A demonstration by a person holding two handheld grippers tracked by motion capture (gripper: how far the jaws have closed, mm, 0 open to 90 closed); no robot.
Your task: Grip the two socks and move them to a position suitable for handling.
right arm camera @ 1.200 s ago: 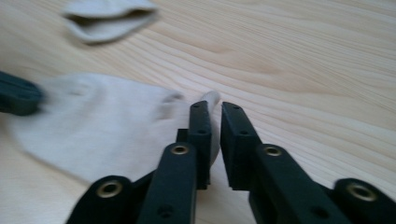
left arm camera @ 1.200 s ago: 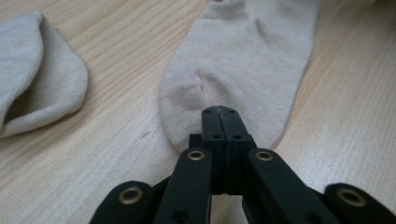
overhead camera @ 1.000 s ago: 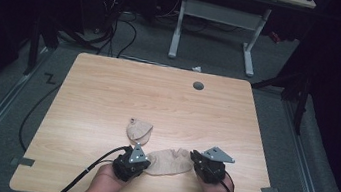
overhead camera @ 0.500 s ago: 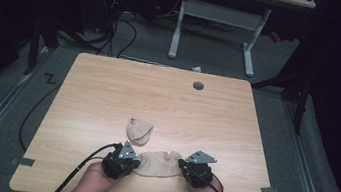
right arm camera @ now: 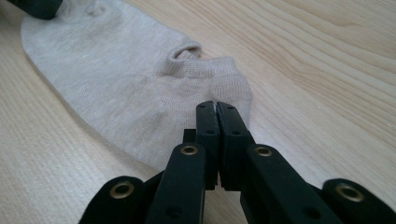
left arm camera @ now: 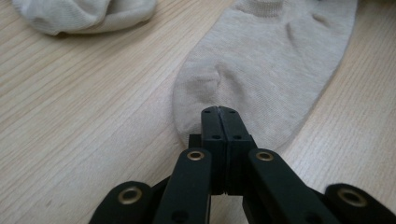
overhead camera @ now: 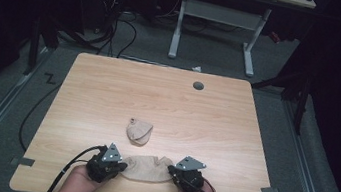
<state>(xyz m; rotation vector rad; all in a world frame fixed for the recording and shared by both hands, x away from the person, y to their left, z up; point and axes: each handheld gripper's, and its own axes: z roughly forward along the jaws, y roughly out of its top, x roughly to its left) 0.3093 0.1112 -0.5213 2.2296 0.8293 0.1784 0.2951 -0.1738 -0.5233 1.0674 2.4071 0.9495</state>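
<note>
A flat beige ankle sock (overhead camera: 147, 168) lies stretched between my tools near the front edge of the pale wooden table (overhead camera: 168, 100). My left gripper (left arm camera: 219, 112) is pinched tight on its toe end, my right gripper (right arm camera: 216, 106) on its ribbed cuff; the jaws hide the fabric they nip. A second, bunched beige sock (overhead camera: 139, 131) sits just beyond, cut off in the left gripper view.
</note>
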